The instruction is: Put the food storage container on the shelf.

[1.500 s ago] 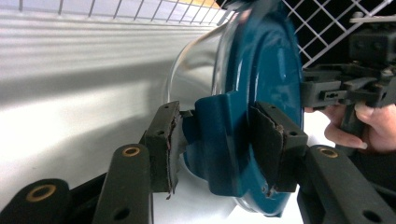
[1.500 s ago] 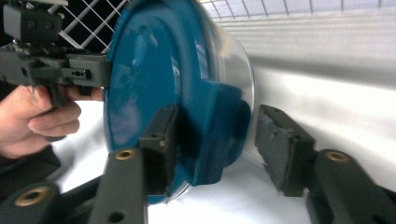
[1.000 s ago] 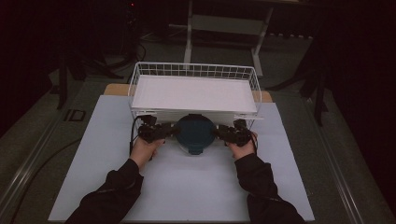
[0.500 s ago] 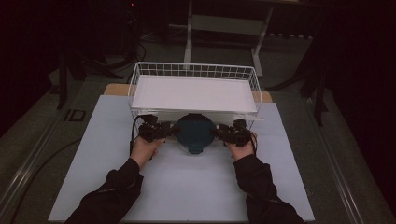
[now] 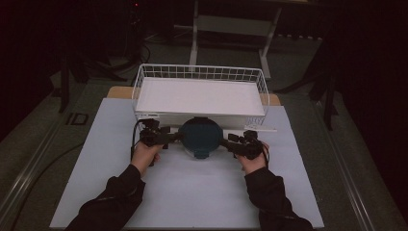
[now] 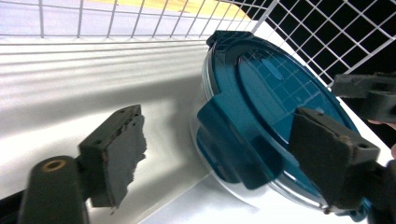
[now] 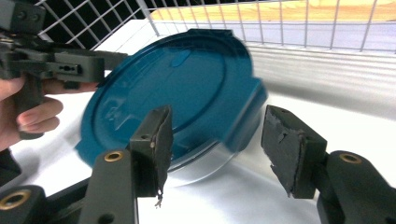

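At the table's centre, on a pale blue-white mat (image 5: 192, 192): one round container with a teal lid (image 5: 200, 137), clear-walled below the lid, lying just in front of a white wire basket (image 5: 199, 72).

Basket: at 12 o'clock from the container, white liner inside, bare wood of the table showing at its far corners.

My left gripper (image 5: 174, 136): at the container's 9 o'clock, jaws parted wide about the lid's side latch, not clamped on it; my left gripper view shows daylight between pad and latch.

My right gripper (image 5: 225, 141): at its 3 o'clock, jaws likewise spread, the lid's edge standing between them untouched.

Surroundings: grey carpet floor, dark room, a white table frame (image 5: 235, 24) at 12 o'clock beyond the basket, cables trailing at 10 o'clock.
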A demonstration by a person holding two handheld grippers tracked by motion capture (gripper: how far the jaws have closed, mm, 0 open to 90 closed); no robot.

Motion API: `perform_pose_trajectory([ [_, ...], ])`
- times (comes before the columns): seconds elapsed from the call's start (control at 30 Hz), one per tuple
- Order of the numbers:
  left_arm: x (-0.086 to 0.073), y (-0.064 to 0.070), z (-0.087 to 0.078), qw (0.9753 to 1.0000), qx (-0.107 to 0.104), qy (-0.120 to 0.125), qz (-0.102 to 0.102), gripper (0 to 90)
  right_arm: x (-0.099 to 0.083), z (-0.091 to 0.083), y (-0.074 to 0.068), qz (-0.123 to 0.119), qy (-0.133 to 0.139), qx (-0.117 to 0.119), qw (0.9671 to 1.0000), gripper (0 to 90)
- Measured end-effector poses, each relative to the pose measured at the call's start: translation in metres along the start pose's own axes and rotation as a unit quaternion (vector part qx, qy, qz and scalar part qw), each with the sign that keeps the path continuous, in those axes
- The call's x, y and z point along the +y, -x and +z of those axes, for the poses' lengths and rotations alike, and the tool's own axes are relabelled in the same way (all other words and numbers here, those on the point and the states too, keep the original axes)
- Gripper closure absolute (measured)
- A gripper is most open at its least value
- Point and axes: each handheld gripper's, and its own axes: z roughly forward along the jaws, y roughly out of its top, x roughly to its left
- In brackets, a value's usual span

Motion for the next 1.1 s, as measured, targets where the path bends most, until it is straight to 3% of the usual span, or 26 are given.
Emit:
perform_pose_trajectory([
  [0.2, -0.003, 0.001, -0.008, 0.9997, -0.007, 0.025, 0.001, 13.1, -0.007, -0.005, -0.015, -0.006, -0.001, 0.015, 0.9999, 45.0],
  [0.3, -0.004, 0.002, -0.013, 0.9995, -0.016, 0.029, 0.004, 9.0, -0.01, -0.009, -0.026, -0.015, -0.002, 0.027, 0.9995, 52.0],
  [0.33, -0.007, 0.004, -0.017, 0.9994, -0.022, 0.028, 0.004, 8.5, -0.012, -0.011, -0.032, -0.022, -0.003, 0.031, 0.9993, 61.2],
  [0.37, -0.007, 0.004, -0.017, 0.9994, -0.022, 0.028, 0.004, 7.3, -0.012, -0.011, -0.032, -0.022, -0.003, 0.031, 0.9993, 61.2],
  [0.4, -0.01, 0.007, -0.02, 0.9993, -0.028, 0.016, 0.018, 5.1, -0.015, -0.013, -0.041, -0.032, -0.012, 0.042, 0.9985, 73.5],
  [0.43, -0.01, 0.007, -0.02, 0.9993, -0.028, 0.016, 0.018, 1.7, -0.015, -0.013, -0.041, -0.032, -0.012, 0.042, 0.9985, 73.5],
  [0.47, -0.011, 0.01, -0.021, 0.9992, -0.031, 0.008, 0.023, 0.9, -0.017, -0.014, -0.049, -0.037, -0.019, 0.051, 0.9979, 85.0],
  [0.5, -0.014, 0.015, -0.025, 0.999, -0.035, -0.005, 0.027, 0.8, -0.018, -0.015, -0.053, -0.041, -0.023, 0.054, 0.9974, 88.8],
  [0.57, -0.016, 0.017, -0.027, 0.9989, -0.036, -0.007, 0.028, 0.0, -0.02, -0.015, -0.059, -0.041, -0.027, 0.067, 0.9965, 89.9],
  [0.7, -0.024, 0.03, -0.042, 0.9976, -0.03, -0.012, 0.061, 0.0, -0.026, -0.011, -0.07, -0.049, -0.043, 0.084, 0.9943, 90.0],
  [0.77, -0.025, 0.032, -0.044, 0.9973, -0.028, -0.011, 0.067, 0.0, -0.028, -0.009, -0.071, -0.052, -0.046, 0.084, 0.994, 90.0],
  [0.8, -0.03, 0.038, -0.05, 0.9963, -0.024, -0.015, 0.081, 0.0, -0.031, -0.006, -0.074, -0.055, -0.055, 0.086, 0.9933, 90.0],
  [0.97, -0.04, 0.045, -0.058, 0.9956, -0.017, -0.015, 0.091, 0.0, -0.035, 0.002, -0.072, -0.055, -0.066, 0.078, 0.9932, 90.0],
  [1.0, -0.044, 0.048, -0.062, 0.9953, -0.005, -0.009, 0.097, 0.0, -0.035, 0.004, -0.072, -0.055, -0.068, 0.075, 0.9934, 90.0],
  [1.1, -0.046, 0.048, -0.066, 0.9956, -0.003, -0.004, 0.094, 0.0, -0.034, 0.01, -0.071, -0.056, -0.069, 0.064, 0.994, 90.0],
])
